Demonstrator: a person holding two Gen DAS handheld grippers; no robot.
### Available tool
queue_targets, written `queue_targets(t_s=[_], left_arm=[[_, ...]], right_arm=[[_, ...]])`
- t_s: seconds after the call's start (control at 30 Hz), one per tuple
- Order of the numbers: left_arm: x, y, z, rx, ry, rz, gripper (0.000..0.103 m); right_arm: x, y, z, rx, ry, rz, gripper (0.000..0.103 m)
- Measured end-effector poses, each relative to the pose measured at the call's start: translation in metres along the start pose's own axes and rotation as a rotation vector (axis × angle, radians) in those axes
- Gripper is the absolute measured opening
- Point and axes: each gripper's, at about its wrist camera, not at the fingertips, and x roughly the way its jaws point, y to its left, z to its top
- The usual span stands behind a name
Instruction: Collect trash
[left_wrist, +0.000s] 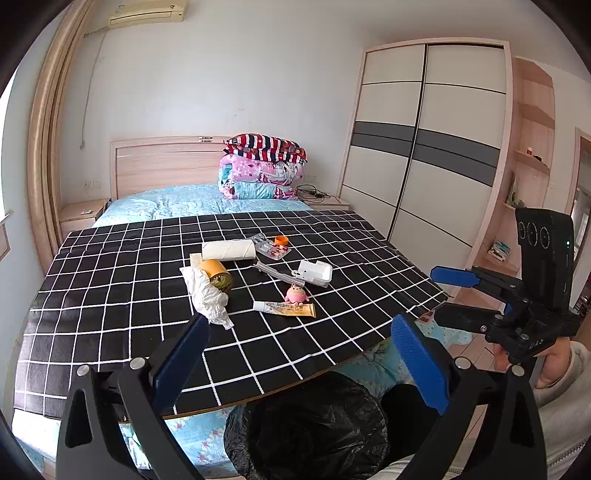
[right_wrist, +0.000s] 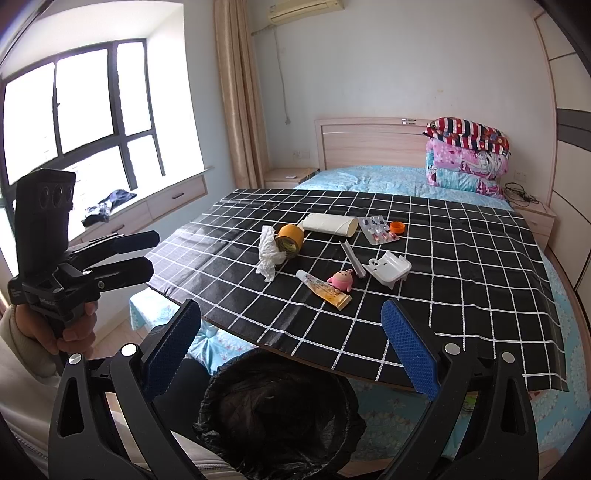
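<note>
Trash lies in a loose cluster near the middle of the checked desk (left_wrist: 110, 295), and we hold both grippers back from its near edge. A crumpled white tissue (left_wrist: 208, 295) leans against a roll of yellow tape (left_wrist: 218, 275), with a white paper roll (left_wrist: 229, 250) lying on its side just behind. Toward the far edge sit a blister pack of pills (left_wrist: 272, 248) and a small orange cap (left_wrist: 281, 240). A white plastic holder (left_wrist: 314, 272) and a grey strip (left_wrist: 275, 274) lie to the right, a pink toy figure (left_wrist: 296, 294) and a yellow-ended tube (left_wrist: 285, 308) nearer us. A bin lined with a black bag (left_wrist: 306, 428) stands below the near edge. Our left gripper (left_wrist: 299, 365) is spread wide and empty; our right gripper (right_wrist: 291, 350) is likewise spread, gripping nothing.
</note>
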Motion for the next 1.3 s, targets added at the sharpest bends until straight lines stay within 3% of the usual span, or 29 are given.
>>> queue_targets(t_s=[1.3], left_arm=[[-0.0012, 0.0008, 0.0007, -0.004, 0.000, 0.004, 0.095]], right_arm=[[-0.0016, 0.0001, 0.0006, 0.001, 0.001, -0.002, 0.099]])
